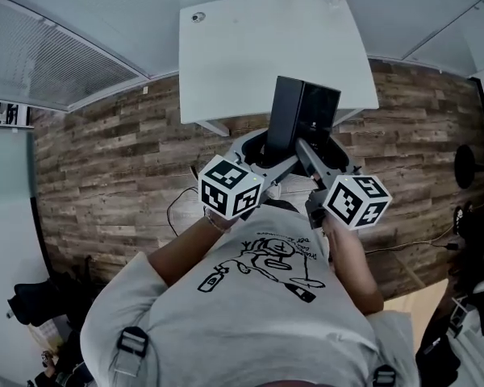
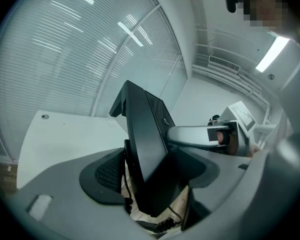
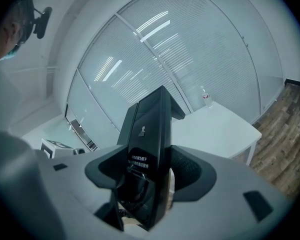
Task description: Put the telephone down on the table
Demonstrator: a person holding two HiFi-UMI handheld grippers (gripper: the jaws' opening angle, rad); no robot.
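Telephone [image 1: 302,115] upright; clamped between both hand-held grippers [image 1: 268,153] [image 1: 316,150]

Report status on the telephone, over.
Left gripper, right gripper both shut on telephone. Telephone on end, in the air, near edge of table. Bottle at far edge.

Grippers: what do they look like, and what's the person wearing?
The left gripper and right gripper are both grey, with curved jaws lined by black textured pads. Each carries a white cube printed with black square markers. The person wears a light grey short-sleeved T-shirt with a black drawing, plus shoulder straps with buckles.
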